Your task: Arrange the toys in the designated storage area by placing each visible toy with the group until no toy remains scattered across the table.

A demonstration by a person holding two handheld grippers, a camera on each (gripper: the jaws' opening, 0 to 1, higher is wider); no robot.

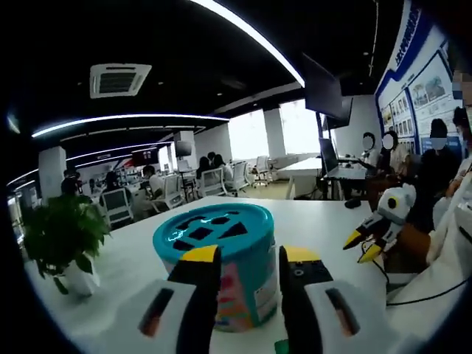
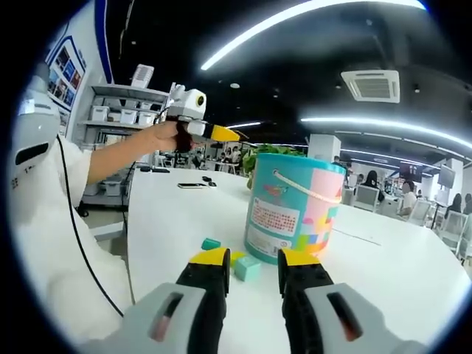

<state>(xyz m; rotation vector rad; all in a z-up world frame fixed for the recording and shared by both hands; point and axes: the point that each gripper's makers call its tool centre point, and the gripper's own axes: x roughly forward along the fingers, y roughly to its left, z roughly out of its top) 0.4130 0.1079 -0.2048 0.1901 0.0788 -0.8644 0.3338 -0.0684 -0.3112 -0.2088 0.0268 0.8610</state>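
White desk [image 2: 169, 221] in an open-plan office, ceiling strip lights overhead. Right claw [image 2: 253, 267] open and empty, jaws apart just short of two teal blocks [image 2: 247, 268] and a smaller one [image 2: 211, 243] lying loose beside the toy bucket [image 2: 295, 210]. Left claw [image 1: 249, 264] open, nothing held, jaws framing the bucket's teal shape-sorter lid [image 1: 212, 228]. Best approach, I judge: bring the right claw low over the nearest block, square the jaws on flat faces, close gently. Bucket carries a printed label, text too small to read. Potted plant [image 1: 63, 236] further off; wall posters [image 1: 424, 88] unreadable.
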